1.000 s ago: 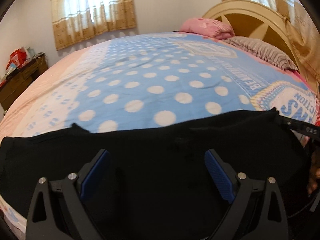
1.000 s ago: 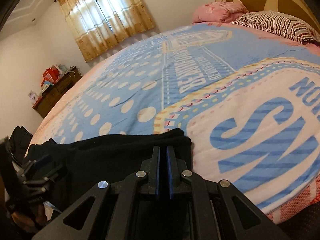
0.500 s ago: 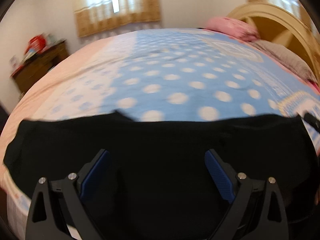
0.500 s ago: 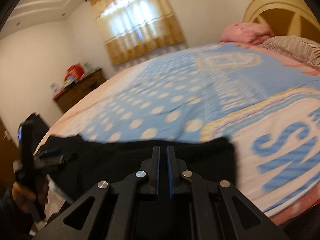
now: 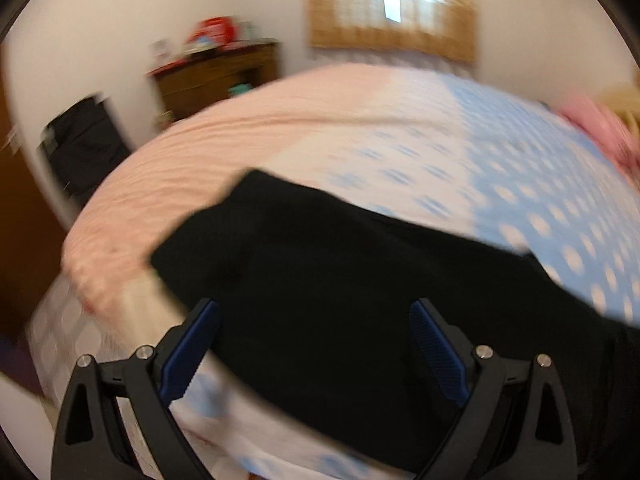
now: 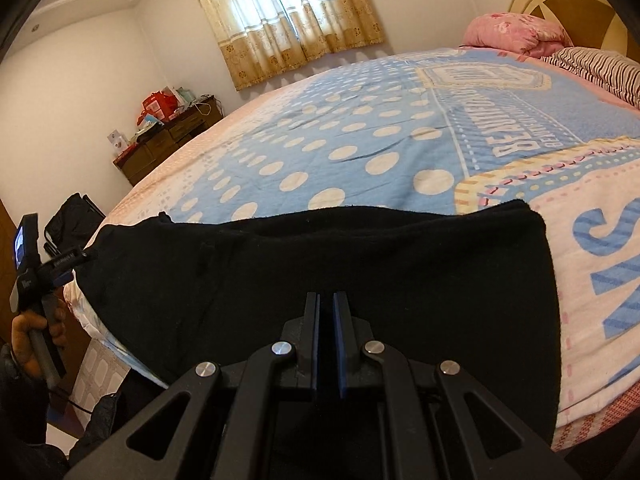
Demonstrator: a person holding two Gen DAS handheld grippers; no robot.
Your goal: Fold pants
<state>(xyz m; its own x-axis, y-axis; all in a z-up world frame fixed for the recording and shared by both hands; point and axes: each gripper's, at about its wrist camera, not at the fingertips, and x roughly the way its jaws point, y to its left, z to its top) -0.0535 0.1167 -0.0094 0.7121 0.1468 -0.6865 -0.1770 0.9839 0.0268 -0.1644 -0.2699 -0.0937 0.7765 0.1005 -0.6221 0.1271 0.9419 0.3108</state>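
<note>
Black pants [image 6: 328,272] lie flat near the front edge of the bed, running left to right. In the left wrist view the pants [image 5: 340,280] fill the lower middle, with one end near the bed's left corner. My left gripper [image 5: 314,348] is open above the pants, holding nothing; the view is blurred. My right gripper [image 6: 326,336] has its jaws almost together over the pants' front edge; no cloth shows between them. The left gripper also shows at the far left of the right wrist view [image 6: 60,264], off the pants' left end.
The bed has a blue, white-dotted blanket [image 6: 360,140] with pink borders. Pink and striped pillows [image 6: 520,32] lie by the headboard. A wooden dresser [image 6: 168,140] stands by the wall, a black bag [image 6: 72,216] beside the bed corner.
My left gripper swung left toward the pants' left end and the bed corner, still open. My right gripper pulled back and rose a little, staying shut over the pants.
</note>
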